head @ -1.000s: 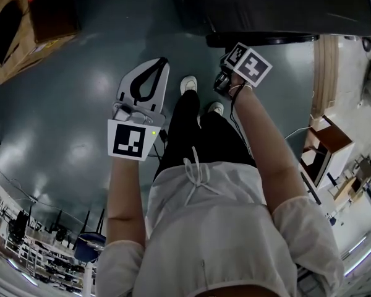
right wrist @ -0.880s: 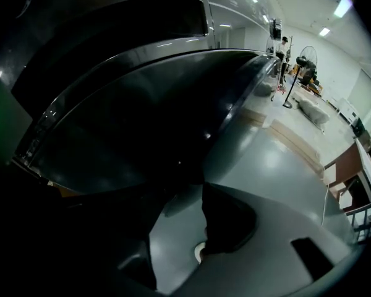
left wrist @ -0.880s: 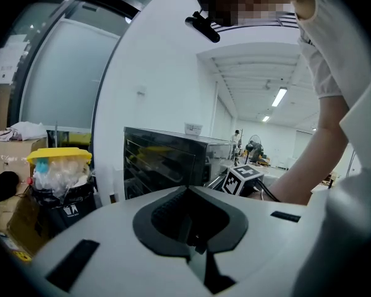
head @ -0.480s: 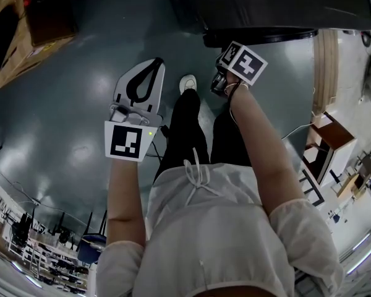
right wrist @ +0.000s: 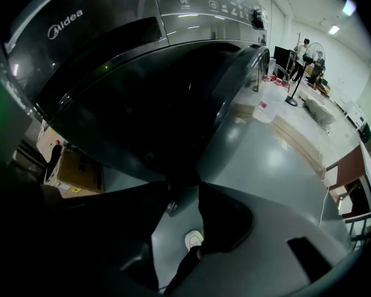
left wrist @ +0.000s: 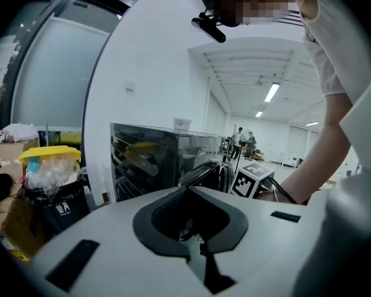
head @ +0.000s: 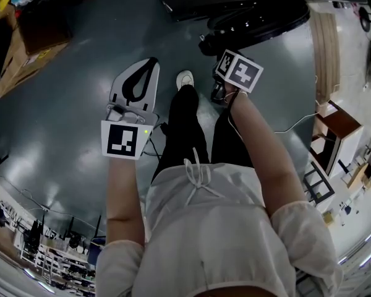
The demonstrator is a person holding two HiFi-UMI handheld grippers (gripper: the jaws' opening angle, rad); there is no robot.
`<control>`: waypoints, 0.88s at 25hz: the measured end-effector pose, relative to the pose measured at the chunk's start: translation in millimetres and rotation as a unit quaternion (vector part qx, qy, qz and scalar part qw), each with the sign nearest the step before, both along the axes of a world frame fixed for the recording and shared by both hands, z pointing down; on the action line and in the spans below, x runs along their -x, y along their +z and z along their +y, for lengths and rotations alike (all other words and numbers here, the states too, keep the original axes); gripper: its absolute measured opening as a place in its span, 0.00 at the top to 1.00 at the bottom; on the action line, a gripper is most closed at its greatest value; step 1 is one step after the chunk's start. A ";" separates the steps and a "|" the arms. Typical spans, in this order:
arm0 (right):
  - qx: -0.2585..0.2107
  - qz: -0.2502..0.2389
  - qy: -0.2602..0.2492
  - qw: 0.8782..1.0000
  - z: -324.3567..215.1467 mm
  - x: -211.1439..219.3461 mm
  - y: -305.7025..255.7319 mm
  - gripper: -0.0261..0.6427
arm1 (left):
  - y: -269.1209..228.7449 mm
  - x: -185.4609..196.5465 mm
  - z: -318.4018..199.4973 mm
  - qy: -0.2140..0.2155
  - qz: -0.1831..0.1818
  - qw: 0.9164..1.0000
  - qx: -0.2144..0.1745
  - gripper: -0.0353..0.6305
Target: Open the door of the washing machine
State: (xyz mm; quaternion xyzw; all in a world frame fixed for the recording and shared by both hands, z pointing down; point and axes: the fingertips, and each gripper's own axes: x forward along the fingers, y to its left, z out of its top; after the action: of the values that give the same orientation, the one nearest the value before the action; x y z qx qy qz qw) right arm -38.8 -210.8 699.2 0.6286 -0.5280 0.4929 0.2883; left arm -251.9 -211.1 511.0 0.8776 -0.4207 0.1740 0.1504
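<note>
One washing machine (right wrist: 99, 48), cut off at the head view's top edge, stands with its single round door (right wrist: 173, 104) ajar. Of two grippers, the right gripper (right wrist: 180, 190), jaws just closing, pinches the door's dark lower rim, the contact murky. The left gripper (left wrist: 187, 193) hangs empty, jaws together. Only one white shoe (head: 185, 78) shows.

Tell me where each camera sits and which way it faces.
Head view: on the person's head, facing steeply down; forearms, legs, shoe show.
Left gripper view: on the left gripper, facing the washing machine past shut jaws; right arm shows.
Right gripper view: on the right gripper, facing down; jaws, just closing, grip the door's edge.
Head and right gripper views share the shoe.
</note>
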 end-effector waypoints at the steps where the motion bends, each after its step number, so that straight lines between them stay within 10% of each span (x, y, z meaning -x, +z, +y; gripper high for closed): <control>1: -0.002 -0.001 -0.005 1.000 5.0 -4.1 0.5 0.71 | 0.1 -5.9 2.7 0.002 -0.001 1.000 -0.001 0.91; 22: -0.041 -0.007 -0.147 0.988 110.6 -102.5 1.9 0.72 | -8.3 -131.9 120.9 -0.035 -0.028 0.999 -0.031 0.91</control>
State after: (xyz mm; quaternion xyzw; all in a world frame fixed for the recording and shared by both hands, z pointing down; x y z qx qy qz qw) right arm 63.7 -100.2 701.0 0.5519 -0.6364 0.4276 0.3281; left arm -119.9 -90.1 502.7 0.8613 -0.4605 0.1797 0.1177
